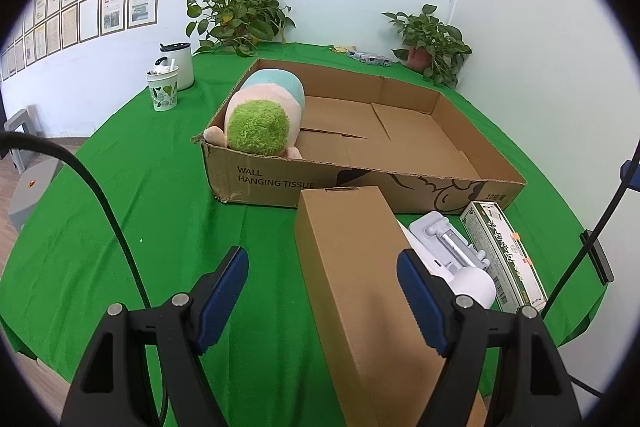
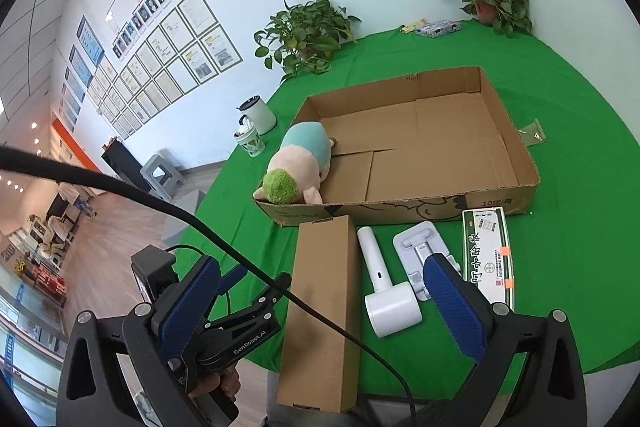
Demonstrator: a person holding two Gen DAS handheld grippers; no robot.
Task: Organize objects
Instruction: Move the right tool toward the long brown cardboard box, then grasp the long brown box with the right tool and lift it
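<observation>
Green cloth covers our worktop (image 2: 580, 147), white wall behind with framed papers and two potted plants. On it sits a shallow open cardboard tray (image 1: 460, 123) with a plush toy (image 1: 262, 115) tucked into its left end; the rest of the tray floor is bare. In front of the tray, outside it, lie four things in a row: a long brown carton (image 2: 324, 307) lying flat and running toward us, a white hammer-shaped gadget (image 2: 386, 291), a pale folding stand (image 2: 416, 239), and a green-and-white medicine box (image 2: 486, 251) at the right. Our left gripper (image 1: 322, 297) hovers low over the carton with its fingers (image 1: 228, 291) apart at a middling spread, one on each side of the carton, nothing pinched. Our right gripper (image 2: 316, 311) hangs higher, fingers wide, holding nothing. We judge the step in hand to be taking up the carton. To do it well: centre the fingers across the carton's narrow width, drop until the pads sit on its side walls below the top edge, close evenly. The carton is long, so a grip nearer its middle should keep it from tipping; the right gripper could steady the far end. Mind the gadget lying just beside the carton's right wall.
</observation>
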